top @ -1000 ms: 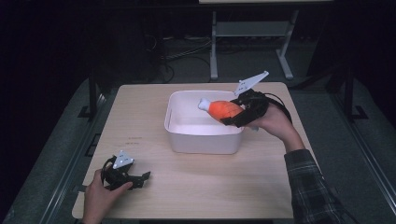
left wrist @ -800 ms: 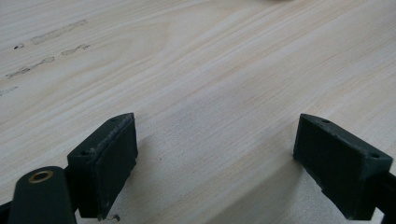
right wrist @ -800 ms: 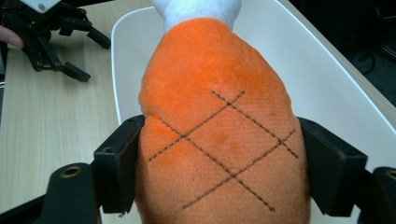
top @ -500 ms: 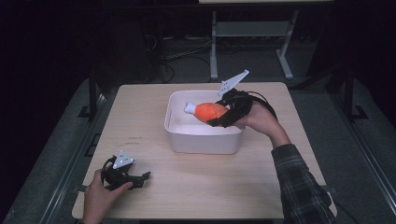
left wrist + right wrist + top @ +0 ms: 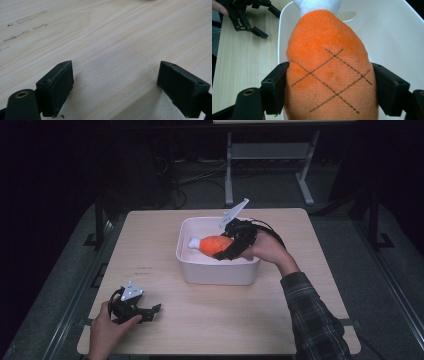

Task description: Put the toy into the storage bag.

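An orange plush drumstick toy (image 5: 329, 72) with stitched dark criss-cross lines and a white end is clamped between the right gripper (image 5: 329, 92)'s two black jaws, above a white tub (image 5: 387, 32). Farther off at upper left, the left gripper (image 5: 249, 15) rests on the pale wooden table (image 5: 244, 70).

Orange plush toy (image 5: 329, 67) w/ black crosshatch stitching, white tub (image 5: 220, 270).
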